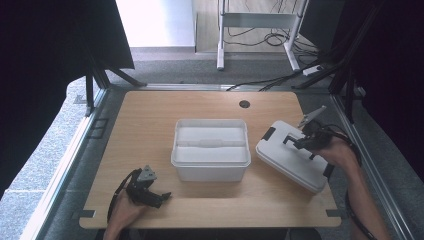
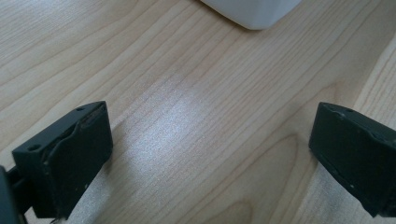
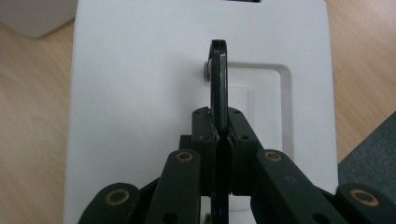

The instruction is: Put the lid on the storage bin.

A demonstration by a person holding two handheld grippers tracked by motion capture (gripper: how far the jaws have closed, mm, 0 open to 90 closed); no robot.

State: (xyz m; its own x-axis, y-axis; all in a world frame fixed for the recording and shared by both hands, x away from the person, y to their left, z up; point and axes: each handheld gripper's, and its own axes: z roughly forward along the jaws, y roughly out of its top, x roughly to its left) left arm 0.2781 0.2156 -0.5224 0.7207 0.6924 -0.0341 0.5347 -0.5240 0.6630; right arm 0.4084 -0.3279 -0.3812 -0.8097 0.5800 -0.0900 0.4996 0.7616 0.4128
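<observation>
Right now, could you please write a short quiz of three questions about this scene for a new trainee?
1. True or false: the right gripper is shut on the lid handle.
2. Which gripper has its jaws open over bare wood: A left, B right?
3. What stands in the middle of the table?

Key:
1. True; the jaws pinch the black handle of the white lid.
2. A, the left gripper.
3. An open white box.

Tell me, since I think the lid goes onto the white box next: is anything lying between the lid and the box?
Nothing visible does. The right gripper is shut on the lid's black handle, and only bare table lies between the lid and the open white box.
</observation>
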